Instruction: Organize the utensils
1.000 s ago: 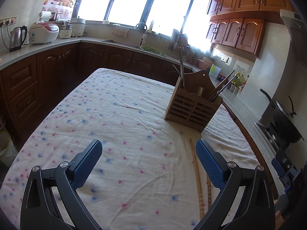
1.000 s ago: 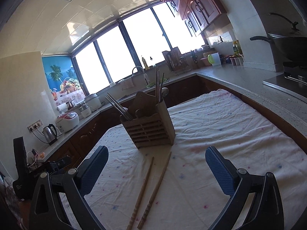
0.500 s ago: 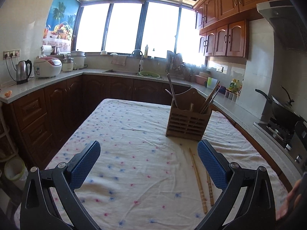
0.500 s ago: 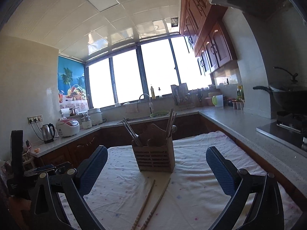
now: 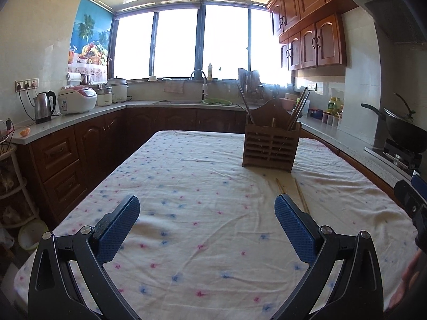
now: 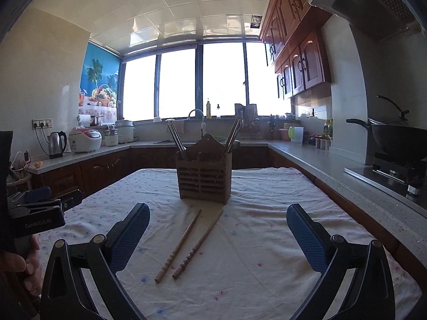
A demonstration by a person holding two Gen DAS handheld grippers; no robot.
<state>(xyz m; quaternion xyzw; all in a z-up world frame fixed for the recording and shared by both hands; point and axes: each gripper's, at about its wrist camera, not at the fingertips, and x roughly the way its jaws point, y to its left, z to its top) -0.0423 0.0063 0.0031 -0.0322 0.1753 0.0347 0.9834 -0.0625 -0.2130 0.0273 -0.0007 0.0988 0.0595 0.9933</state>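
A wooden slatted utensil holder [image 6: 204, 180] stands on the table with several chopsticks in it; it also shows in the left wrist view [image 5: 270, 148]. Two wooden chopsticks [image 6: 186, 244] lie loose on the cloth in front of the holder; they also show in the left wrist view [image 5: 299, 193] beside my left gripper's right finger. My right gripper [image 6: 217, 236] is open and empty, above the cloth with the loose chopsticks between its fingers. My left gripper [image 5: 206, 225] is open and empty, to the left of the chopsticks.
The table carries a white cloth [image 5: 200, 186] with pink and blue dots. Counters run around it, with a kettle [image 5: 44, 106], a rice cooker [image 5: 77, 102], a sink [image 5: 197, 98] and a wok [image 6: 397, 136] on the stove at right.
Both grippers have tilted level and pulled back, so the holder looks upright and farther off. Both stay open and empty. The chopsticks have not moved.
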